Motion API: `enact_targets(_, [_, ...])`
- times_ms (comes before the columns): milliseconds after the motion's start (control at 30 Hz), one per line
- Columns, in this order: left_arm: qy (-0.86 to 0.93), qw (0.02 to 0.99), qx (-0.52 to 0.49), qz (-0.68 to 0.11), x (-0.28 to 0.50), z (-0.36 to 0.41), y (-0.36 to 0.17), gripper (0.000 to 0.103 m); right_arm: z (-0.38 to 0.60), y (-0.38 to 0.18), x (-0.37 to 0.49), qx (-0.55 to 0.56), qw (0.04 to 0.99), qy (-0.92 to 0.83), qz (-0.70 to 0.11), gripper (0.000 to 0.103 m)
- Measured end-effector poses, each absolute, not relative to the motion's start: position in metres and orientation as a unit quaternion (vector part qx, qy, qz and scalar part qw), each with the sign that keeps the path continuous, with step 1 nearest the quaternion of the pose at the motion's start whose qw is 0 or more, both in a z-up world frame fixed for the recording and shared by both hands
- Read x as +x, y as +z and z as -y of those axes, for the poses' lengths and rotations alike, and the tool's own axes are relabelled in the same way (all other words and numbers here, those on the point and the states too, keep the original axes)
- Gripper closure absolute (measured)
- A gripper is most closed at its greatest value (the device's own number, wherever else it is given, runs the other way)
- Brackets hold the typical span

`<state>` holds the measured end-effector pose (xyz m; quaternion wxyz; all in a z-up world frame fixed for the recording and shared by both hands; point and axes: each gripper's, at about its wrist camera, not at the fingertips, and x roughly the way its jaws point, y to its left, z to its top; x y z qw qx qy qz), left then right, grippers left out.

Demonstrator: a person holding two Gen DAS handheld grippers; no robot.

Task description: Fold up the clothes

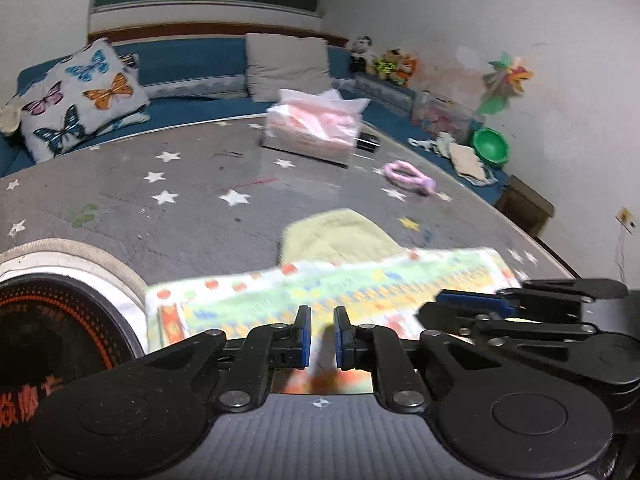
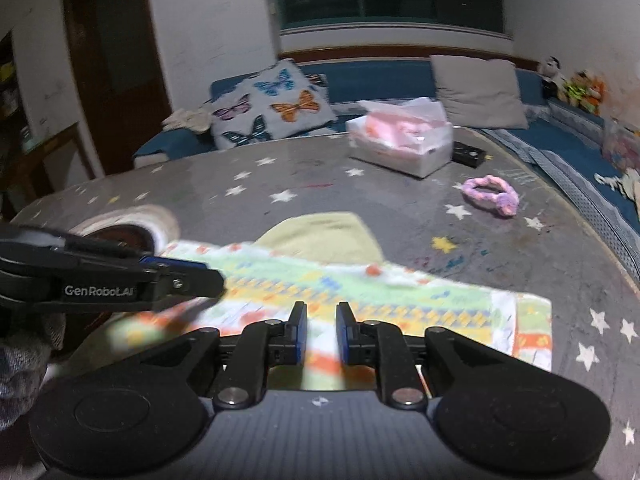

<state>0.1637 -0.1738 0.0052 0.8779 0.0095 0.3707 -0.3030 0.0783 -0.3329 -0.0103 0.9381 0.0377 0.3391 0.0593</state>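
A patterned white, green, yellow and orange cloth (image 1: 320, 288) lies flat on the grey star-print table, and shows in the right wrist view (image 2: 360, 300) too. A plain yellow-green piece (image 1: 336, 240) sticks out behind it, also in the right wrist view (image 2: 324, 236). My left gripper (image 1: 322, 336) hovers over the cloth's near edge with its jaws a little apart and nothing between them. My right gripper (image 2: 321, 332) is likewise slightly open and empty over the cloth. The right gripper shows at the right of the left wrist view (image 1: 520, 304). The left gripper shows at the left of the right wrist view (image 2: 160, 276).
A tissue box (image 1: 316, 128) in a plastic bag, a small black device (image 1: 367, 143) and a pink hair band (image 1: 408, 176) lie further back on the table (image 1: 200, 216). A round cooker (image 1: 48, 328) sits at the left. A blue sofa with cushions (image 1: 76, 96) runs behind.
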Motion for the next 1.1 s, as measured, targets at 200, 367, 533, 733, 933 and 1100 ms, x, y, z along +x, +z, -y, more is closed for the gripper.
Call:
enact_targets(200, [-0.328,0.872,0.024,-0.364,0.125,0.169,0.005,0.090,0.316,-0.008,0.044,0.020,0.934,0.080,-0.346,0.086])
enact_targets(367, [-0.324,0.877,0.032,-0.354,0.097,0.163,-0.002,0.090,0.304,-0.013,0.015,0.008,0.933,0.086,-0.349,0.086])
enact_targets(533, [-0.312,0.885,0.023,-0.344,0.081,0.150,-0.002,0.090,0.302,-0.017,-0.007,0.021,0.935,0.080,-0.344,0.079])
enact_targets(733, [-0.288,0.891,0.002,-0.351,0.074,0.132,-0.006,0.090,0.304,-0.022,-0.021,0.035,0.938,0.065,-0.340,0.069])
enact_targets(933, [-0.270,0.893,-0.010,-0.359,0.064,0.116,-0.004,0.077,0.308,-0.022,-0.034,0.052,0.942,0.044,-0.330,0.043])
enact_targets(1100, [-0.252,0.896,-0.011,-0.366,0.057,0.108,-0.005,0.061,0.306,-0.026,-0.043,0.062,0.941,0.036,-0.331,0.023])
